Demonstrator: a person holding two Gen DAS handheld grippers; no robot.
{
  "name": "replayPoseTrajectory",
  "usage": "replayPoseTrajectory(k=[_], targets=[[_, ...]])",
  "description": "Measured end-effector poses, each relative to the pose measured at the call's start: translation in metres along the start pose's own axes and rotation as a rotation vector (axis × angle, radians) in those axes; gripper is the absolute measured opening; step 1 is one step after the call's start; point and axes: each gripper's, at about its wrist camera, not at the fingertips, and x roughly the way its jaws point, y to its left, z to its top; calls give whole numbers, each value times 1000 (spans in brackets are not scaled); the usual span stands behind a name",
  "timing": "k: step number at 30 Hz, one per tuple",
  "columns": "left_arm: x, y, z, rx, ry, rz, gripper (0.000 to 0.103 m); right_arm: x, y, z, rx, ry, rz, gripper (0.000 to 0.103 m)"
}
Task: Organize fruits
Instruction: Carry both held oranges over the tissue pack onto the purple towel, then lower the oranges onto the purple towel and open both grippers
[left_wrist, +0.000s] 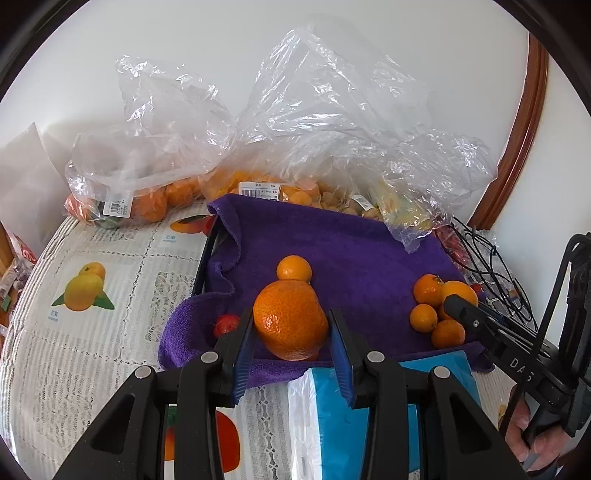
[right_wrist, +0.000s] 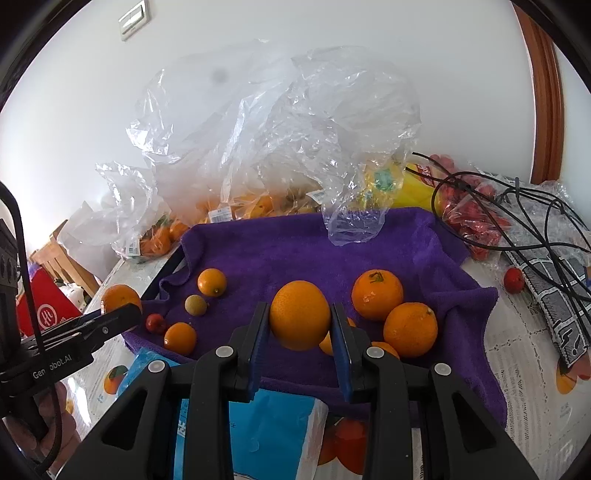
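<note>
My left gripper (left_wrist: 291, 325) is shut on a large bumpy orange (left_wrist: 290, 323) and holds it above the near edge of a purple towel (left_wrist: 351, 251). A small orange (left_wrist: 294, 268) lies just beyond it. My right gripper (right_wrist: 300, 321) is shut on a smooth orange (right_wrist: 300, 314) over the towel (right_wrist: 295, 251). Two oranges (right_wrist: 376, 293) (right_wrist: 410, 329) lie right of it. On the towel's left are small oranges (right_wrist: 211, 282) (right_wrist: 180, 338), a pale round fruit (right_wrist: 195, 305) and a small red fruit (right_wrist: 155, 322). The left gripper also shows in the right wrist view (right_wrist: 122, 314).
Clear plastic bags of oranges (left_wrist: 147, 199) and other fruit (right_wrist: 266, 206) stand behind the towel. A blue tissue pack (left_wrist: 369, 417) lies at the near edge. Black cables (right_wrist: 517, 206), a bag of red fruit (right_wrist: 472, 218) and a loose red fruit (right_wrist: 514, 278) are at the right.
</note>
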Motion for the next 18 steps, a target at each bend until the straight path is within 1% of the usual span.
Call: replayPoseTrajectory(k=[5, 9, 12, 18], targets=[[3, -2, -1, 8, 5, 0, 36, 8, -2, -3, 6, 26, 1, 32], [5, -3, -2, 20, 7, 26, 36, 15, -2, -7, -4, 51, -6, 32], [6, -1, -2, 8, 14, 10, 36, 21, -3, -9, 0, 70, -9, 32], [9, 1, -2, 8, 23, 12, 36, 26, -1, -12, -13, 85, -29, 32]])
